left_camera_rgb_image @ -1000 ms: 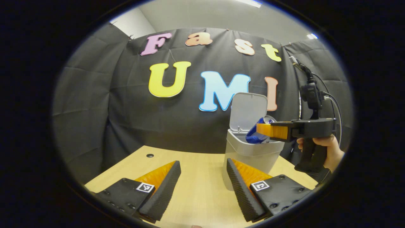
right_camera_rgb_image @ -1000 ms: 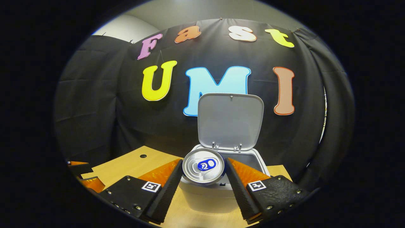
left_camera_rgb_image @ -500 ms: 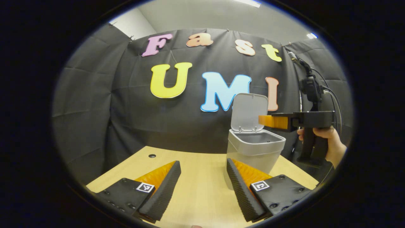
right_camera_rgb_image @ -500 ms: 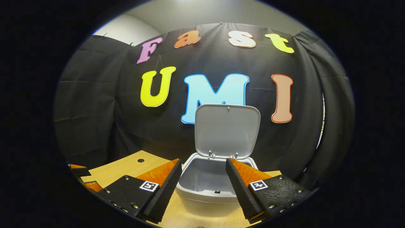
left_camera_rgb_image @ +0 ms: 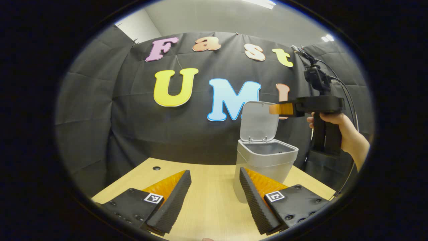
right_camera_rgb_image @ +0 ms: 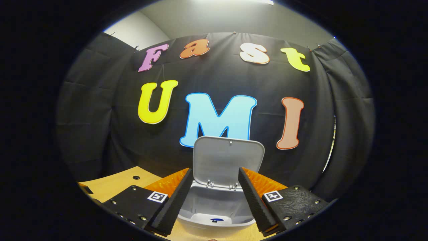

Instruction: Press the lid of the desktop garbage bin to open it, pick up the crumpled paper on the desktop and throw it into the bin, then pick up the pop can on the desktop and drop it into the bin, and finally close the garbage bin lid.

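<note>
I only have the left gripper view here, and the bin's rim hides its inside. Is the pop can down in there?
Observer: Most likely. The right gripper view looks down into the bin, and a pale round top with a blue tab, which looks like the pop can, lies at the bottom.
Operator: Is the right claw empty?
Observer: Yes. The right claw is open, with nothing between its fingers.
Operator: Where is the lid from there?
Observer: The lid stands upright straight ahead of that claw, framed between its two fingers.
</note>
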Demonstrator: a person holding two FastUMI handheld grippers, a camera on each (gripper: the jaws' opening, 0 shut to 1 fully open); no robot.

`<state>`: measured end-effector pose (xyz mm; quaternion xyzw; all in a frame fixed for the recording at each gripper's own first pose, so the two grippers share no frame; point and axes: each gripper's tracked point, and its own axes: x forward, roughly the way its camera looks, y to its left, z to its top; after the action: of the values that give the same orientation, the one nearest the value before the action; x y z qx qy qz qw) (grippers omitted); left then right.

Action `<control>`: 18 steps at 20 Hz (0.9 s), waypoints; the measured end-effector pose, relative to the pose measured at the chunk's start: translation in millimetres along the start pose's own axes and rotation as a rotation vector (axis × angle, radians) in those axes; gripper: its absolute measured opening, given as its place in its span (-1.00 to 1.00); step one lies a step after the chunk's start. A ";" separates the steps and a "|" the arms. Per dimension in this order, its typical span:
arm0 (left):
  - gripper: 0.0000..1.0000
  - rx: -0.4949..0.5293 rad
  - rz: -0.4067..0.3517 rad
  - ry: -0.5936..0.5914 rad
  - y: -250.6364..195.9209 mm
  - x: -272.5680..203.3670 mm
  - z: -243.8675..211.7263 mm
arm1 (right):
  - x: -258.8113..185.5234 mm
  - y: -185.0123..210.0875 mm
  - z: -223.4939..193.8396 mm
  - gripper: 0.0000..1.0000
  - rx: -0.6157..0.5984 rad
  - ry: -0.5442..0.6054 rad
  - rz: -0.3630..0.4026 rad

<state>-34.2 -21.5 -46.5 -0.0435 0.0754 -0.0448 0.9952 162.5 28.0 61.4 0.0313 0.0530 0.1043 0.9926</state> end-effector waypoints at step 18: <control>0.92 -0.060 0.047 -0.012 33.1 4.1 -4.6 | 116.6 -25.8 61.7 0.77 0.026 -0.034 -0.097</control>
<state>-28.1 10.6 -54.8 -0.0719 0.0718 -0.0188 0.9946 288.1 24.1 109.3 0.0433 0.0387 0.0546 0.9968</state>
